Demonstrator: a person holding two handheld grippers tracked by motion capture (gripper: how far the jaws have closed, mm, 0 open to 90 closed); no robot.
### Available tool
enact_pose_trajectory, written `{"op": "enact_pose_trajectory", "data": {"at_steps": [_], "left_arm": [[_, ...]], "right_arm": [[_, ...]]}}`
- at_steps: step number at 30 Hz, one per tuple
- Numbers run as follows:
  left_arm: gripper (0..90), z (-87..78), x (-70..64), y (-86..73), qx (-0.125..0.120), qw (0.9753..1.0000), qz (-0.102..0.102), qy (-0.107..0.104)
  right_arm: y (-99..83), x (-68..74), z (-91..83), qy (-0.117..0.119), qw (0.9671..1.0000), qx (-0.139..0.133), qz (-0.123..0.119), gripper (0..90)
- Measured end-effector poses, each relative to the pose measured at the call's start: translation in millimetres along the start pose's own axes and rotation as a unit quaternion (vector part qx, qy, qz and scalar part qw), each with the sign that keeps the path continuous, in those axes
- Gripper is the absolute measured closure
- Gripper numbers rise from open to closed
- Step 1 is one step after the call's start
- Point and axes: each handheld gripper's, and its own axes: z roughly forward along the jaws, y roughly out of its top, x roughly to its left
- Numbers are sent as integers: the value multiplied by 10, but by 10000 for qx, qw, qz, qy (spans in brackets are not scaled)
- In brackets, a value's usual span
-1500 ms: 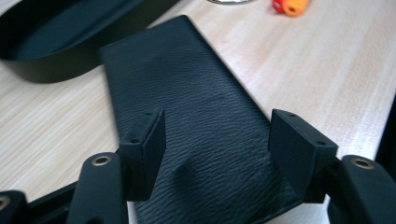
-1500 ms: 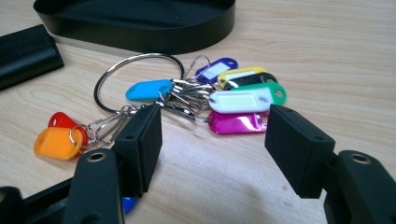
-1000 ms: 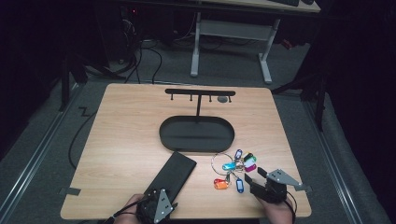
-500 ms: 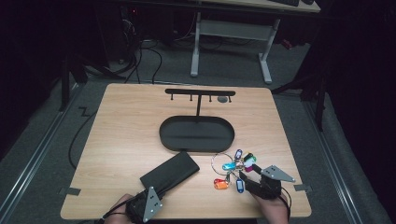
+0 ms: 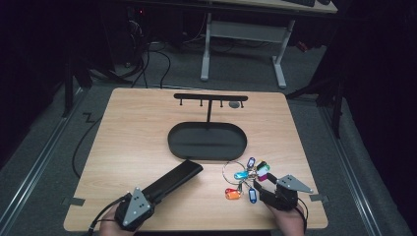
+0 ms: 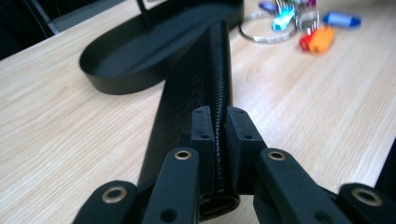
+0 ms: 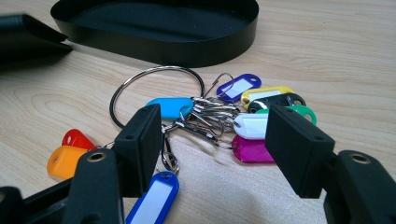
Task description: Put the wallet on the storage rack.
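High view of a wooden table (image 5: 137, 128) — left gripper (image 5: 142, 199) pinching a black leather case (image 5: 172, 179) lying near the front edge, right gripper (image 5: 265, 189) spread wide over a bunch of coloured key tags (image 5: 246, 177) — black oval tray (image 5: 206, 142) behind both.

The right gripper (image 7: 212, 149) hovers with its jaws spread wide over a bunch of key tags (image 7: 243, 121) lying on the wooden table (image 7: 345, 60). A large metal ring (image 7: 156, 74) joins the coloured tags. Beyond them sits a black oval tray (image 7: 159, 37); a black case's (image 7: 28, 37) corner shows beside it.
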Motion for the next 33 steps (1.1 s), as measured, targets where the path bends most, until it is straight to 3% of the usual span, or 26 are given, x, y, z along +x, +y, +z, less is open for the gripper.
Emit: {"op": "enact_pose_trajectory", "data": {"at_steps": [6,9,13,16,19,20,26,33], "left_arm": [[830,-143,230,-31,-216,9982,-553,57],[830,-183,359,-68,-295,9958,-865,56],[829,-226,540,-138,-428,9904,-1317,-16],[828,-255,623,-172,-462,9879,-1483,25],[824,-264,710,-213,-505,9842,-1695,-66],[823,-266,751,-235,-538,9820,-1809,-95],[816,-294,886,-323,-580,9771,-2048,-48],[805,-301,923,-354,-601,9756,-2112,-28]], "right_arm": [[-4,2,13,5,10000,41,6,369],[-4,4,16,1,10000,54,13,369],[-3,-2,20,60,9999,33,91,368],[-6,-7,27,77,9999,52,92,368],[-8,-11,27,83,9999,64,93,368],[-8,-14,28,83,9999,61,88,368],[-12,-17,33,84,9999,96,76,368],[-14,-14,43,87,9998,132,89,368]]}}
